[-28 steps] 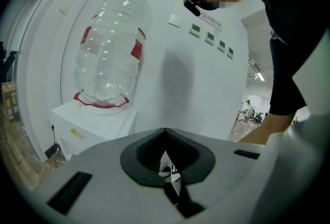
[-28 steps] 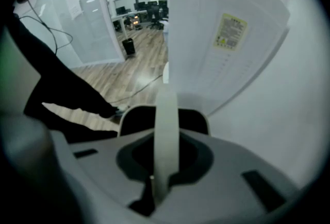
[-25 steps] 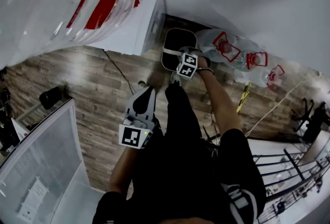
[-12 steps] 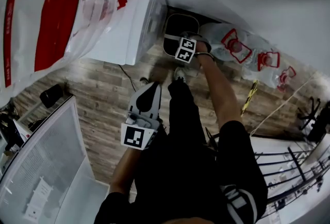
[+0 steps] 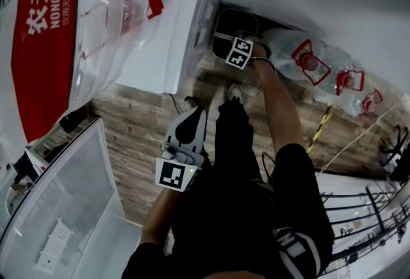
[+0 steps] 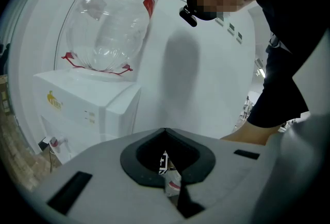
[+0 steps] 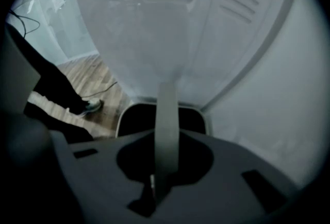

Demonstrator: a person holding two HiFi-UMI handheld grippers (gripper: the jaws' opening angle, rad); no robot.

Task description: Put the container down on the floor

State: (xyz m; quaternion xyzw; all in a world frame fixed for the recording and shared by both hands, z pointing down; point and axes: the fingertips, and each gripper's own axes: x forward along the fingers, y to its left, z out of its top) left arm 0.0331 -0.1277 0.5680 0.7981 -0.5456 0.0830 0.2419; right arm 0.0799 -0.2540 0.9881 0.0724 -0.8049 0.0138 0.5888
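My right tongs (image 7: 154, 187) have swung farther in beside the dispenser (image 5: 173, 34) — clamped on the handle (image 7: 166, 125), container (image 5: 229, 22) hanging straight below toward the floor (image 5: 141, 124); left tongs (image 5: 191, 122) together, empty.

**Gloss on the plastics, grain on the floor**

The brown plank floor (image 5: 138, 118) shows streaky wood grain with a low sheen. The white box-shaped water dispenser (image 5: 176, 34) is smooth, glossy plastic. The big clear ribbed plastic bottle (image 6: 111, 17) gleams, with highlights along its ridges and a red printed film label. The dark round-cornered container (image 7: 135, 117) looks like matt plastic, and its pale grey band handle (image 7: 166, 109) is smooth and satin. The left gripper (image 6: 166, 138) and right gripper (image 7: 165, 140) both wear matt grey plastic shells with dull black rims. The clear crinkled plastic bottles with red prints (image 5: 320, 66) glint. The person's black clothing (image 5: 243, 207) is soft, matt cloth.
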